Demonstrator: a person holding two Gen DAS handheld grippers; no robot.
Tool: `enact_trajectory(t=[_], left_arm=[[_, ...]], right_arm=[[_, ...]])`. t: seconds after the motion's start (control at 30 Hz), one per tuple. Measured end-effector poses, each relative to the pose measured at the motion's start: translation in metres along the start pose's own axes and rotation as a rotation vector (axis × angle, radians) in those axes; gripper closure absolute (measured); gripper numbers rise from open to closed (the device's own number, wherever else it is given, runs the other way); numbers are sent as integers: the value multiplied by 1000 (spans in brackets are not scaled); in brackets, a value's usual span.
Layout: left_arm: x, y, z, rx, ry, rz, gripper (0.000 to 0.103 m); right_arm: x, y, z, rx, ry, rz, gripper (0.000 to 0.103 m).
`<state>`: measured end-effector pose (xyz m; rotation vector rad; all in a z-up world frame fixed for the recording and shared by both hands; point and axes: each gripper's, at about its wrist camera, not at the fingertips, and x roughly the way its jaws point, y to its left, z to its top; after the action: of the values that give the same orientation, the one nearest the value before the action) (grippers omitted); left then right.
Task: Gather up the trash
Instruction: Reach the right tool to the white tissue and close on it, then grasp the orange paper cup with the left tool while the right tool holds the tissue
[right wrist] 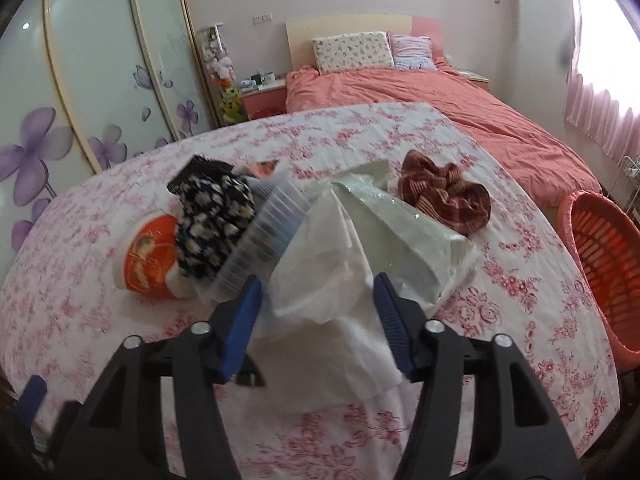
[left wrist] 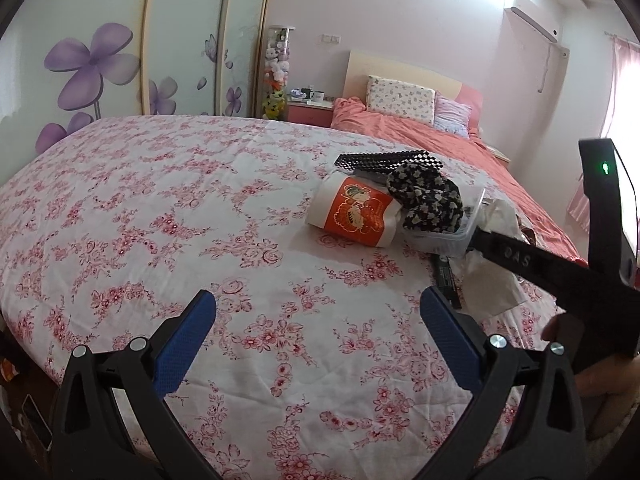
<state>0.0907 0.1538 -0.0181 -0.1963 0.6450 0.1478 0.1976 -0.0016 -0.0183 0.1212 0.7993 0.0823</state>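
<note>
Floral bedding (left wrist: 160, 216), white cotton printed with pink roses, fills the middle and lower part of both views, with a wrinkled coral duvet (right wrist: 460, 108) behind it at upper right. An orange slatted plastic basket (right wrist: 600, 264) sits at the right edge of the right wrist view. The trash lies in a heap at frame centre: crumpled white tissue paper (right wrist: 320, 276), a clear glossy plastic wrapper (right wrist: 400, 220), a ribbed transparent plastic container (right wrist: 268, 236), a white cup with an orange cartoon label (left wrist: 352, 216) lying on its side, a black-and-white floral cloth (right wrist: 212, 224) draped over it, and a bunched brown striped cloth (right wrist: 444, 196) just beyond the wrapper.

Right gripper (right wrist: 316, 304) reaches in from the bottom of its frame, its blue-padded jaws spread wide with the tissue paper between them, not yet pinched. Left gripper (left wrist: 316, 324) hovers over bare bedding at lower centre of its view, jaws wide apart and holding nothing, well short of the heap.
</note>
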Motion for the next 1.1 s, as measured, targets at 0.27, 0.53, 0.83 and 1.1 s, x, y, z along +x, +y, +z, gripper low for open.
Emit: enact_trajectory(t=[0.27,0.53,0.83,1.1], left_arm=[[4,-2,0,6,8,-6,2],[14,-6,14,23,18,-23,2],[60,-6,58,64,49,-15,12],[110,7,75,75,164,-96,31]], right_arm=[[-14,-9,-3,-20,-8,48,83],[-44,-26,-3,18,-54,141,89],[-77,-47,-6,51,-103,173,89],[-78,-62,-10,64,-94,140,89]])
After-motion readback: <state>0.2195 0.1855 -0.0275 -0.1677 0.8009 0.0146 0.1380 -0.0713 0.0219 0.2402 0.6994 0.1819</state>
